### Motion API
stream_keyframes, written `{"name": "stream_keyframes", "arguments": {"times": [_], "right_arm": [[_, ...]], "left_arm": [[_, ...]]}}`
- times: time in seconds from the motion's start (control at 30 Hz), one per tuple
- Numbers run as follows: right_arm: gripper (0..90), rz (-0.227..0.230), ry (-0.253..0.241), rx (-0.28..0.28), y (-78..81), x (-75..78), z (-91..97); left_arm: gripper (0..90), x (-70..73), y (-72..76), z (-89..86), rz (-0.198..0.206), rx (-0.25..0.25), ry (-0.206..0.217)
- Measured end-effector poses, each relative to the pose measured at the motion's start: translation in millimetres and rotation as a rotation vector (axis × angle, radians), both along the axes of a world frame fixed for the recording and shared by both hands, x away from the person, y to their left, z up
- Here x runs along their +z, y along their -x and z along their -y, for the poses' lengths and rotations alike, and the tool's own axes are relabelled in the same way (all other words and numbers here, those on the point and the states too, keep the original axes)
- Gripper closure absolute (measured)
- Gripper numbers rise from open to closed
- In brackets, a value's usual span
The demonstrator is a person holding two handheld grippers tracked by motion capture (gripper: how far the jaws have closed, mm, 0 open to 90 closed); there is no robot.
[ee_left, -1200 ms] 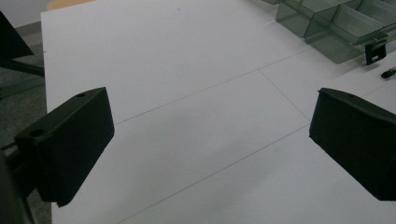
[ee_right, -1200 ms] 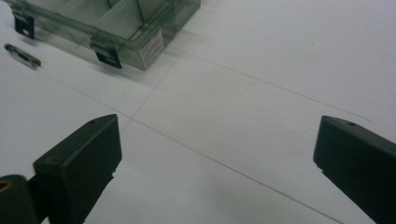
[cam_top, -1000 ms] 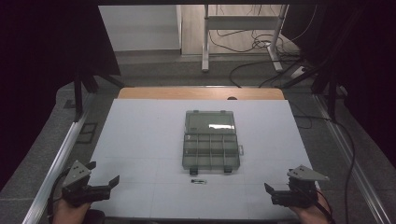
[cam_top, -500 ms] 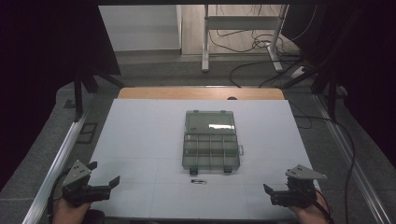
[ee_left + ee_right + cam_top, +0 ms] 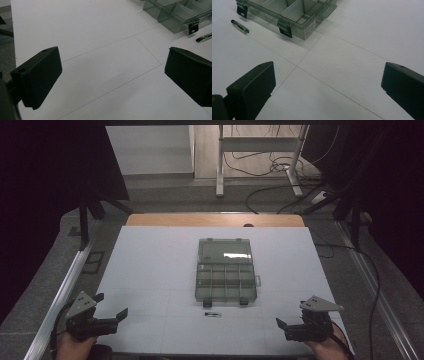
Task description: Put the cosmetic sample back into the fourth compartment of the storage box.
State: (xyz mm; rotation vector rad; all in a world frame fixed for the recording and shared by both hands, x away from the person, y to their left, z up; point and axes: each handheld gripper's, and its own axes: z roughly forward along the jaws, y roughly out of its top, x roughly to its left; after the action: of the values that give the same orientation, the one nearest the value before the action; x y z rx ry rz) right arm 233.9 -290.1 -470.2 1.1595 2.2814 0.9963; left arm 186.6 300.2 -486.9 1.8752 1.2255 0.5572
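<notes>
A clear grey compartment box [image 5: 226, 270] lies open at the table's middle, its lid folded back toward the far side. Just in front of it lies a small dark vial-like piece [image 5: 212, 314]. My left gripper [image 5: 111, 305] is open near the front left corner, with nothing between its jaws. My right gripper [image 5: 290, 317] is open near the front right corner, also holding nothing. In the left gripper view [image 5: 113, 65] the box [image 5: 175, 12] and the piece [image 5: 205, 37] sit at the upper right. In the right gripper view [image 5: 328, 80] the box [image 5: 294, 12] and the piece [image 5: 240, 26] are at the upper left.
The white table top [image 5: 150, 270] carries thin seam lines. A wooden strip [image 5: 215, 220] runs along its far edge. Metal rails [image 5: 65, 290] flank the table. Cables and desk legs [image 5: 260, 170] are on the floor behind.
</notes>
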Motion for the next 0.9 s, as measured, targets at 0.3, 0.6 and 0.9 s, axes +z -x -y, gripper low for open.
{"name": "stream_keyframes", "arguments": {"times": [0.3,0.6,0.9], "right_arm": [[0.0,-0.015,-0.007,0.011,-1.9,-0.8,-1.9],[0.0,-0.018,0.006,0.056,-4.9,-1.5,-13.2],[0.0,-0.018,0.006,0.091,-9.9,-1.7,-23.9]], "left_arm": [[1.4,-0.1,-0.5,-0.1,-0.004,-0.002,0.001],[1.4,-0.2,-0.8,-0.6,-0.007,0.002,0.005],[1.4,-0.4,-1.1,-0.6,-0.008,0.003,0.006]]}}
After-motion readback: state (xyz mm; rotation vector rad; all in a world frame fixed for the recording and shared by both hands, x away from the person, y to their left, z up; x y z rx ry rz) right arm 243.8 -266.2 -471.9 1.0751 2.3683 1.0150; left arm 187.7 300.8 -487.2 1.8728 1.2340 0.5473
